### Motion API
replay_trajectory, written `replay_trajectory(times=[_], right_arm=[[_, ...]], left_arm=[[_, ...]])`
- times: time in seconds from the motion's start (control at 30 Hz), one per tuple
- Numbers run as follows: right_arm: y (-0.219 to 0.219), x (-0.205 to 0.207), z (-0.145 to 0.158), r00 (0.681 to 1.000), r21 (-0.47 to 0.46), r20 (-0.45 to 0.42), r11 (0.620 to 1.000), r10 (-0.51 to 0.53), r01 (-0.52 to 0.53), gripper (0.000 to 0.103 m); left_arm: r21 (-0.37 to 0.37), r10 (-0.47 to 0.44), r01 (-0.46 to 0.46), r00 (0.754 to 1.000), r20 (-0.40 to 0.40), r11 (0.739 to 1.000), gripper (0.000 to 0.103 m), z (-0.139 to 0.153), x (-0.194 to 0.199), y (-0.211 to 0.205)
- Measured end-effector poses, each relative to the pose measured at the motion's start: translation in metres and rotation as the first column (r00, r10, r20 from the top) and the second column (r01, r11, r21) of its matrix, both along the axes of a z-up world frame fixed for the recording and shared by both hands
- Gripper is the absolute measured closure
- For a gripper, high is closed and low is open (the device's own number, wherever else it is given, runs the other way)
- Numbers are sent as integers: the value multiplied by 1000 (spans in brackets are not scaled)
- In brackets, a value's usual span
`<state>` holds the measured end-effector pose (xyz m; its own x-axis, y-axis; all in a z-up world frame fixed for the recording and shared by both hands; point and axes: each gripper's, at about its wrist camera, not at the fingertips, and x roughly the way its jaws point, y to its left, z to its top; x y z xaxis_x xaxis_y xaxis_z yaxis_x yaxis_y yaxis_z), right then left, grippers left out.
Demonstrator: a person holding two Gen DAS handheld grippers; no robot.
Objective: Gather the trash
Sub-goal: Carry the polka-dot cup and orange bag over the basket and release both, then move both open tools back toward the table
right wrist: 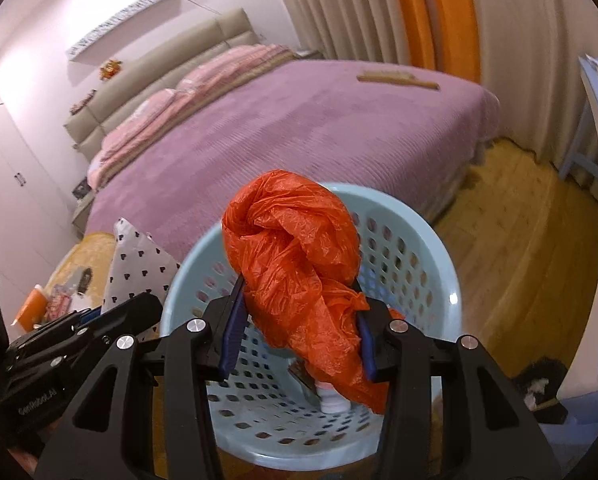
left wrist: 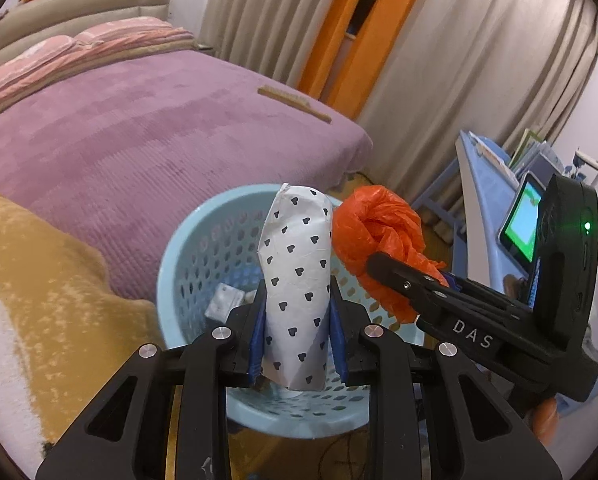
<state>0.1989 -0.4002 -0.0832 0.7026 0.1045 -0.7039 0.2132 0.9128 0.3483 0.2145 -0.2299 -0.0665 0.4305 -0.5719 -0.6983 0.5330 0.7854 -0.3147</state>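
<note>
My left gripper is shut on a white paper wrapper with black hearts and holds it upright over the light blue perforated basket. My right gripper is shut on a knotted orange plastic bag and holds it over the same basket. In the left wrist view the right gripper and the orange bag are just right of the wrapper. In the right wrist view the wrapper and the left gripper's fingers are at the left. Small trash lies on the basket's bottom.
A bed with a purple cover stands behind the basket, with a wooden brush on it. A yellow rug lies to the left, with some items on it. A blue shelf unit stands to the right. The floor is wood.
</note>
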Motion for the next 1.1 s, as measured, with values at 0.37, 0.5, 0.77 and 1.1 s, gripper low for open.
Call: replay_trajectory(times=[0.37,0.5,0.77,1.1], right_arm=[[-4,-1,-7,1000,-8,-20,1000,5,-5,55],[-5,-1,-7,1000,-20,-26,1000,4,-5,41],[8,-13,11,1000,-51,8,998,30,-29,40],[70,-31,53,984,-102,92,985,152,-142,39]], left_arm=[[39,14,-14,1000,-12,999,63,-14,3,-14],[39,32,-32,999,2,999,37,-11,-1,-4],[-26,72,-72,997,24,997,23,3,-25,44],[-98,160,-149,981,112,984,23,40,-71,111]])
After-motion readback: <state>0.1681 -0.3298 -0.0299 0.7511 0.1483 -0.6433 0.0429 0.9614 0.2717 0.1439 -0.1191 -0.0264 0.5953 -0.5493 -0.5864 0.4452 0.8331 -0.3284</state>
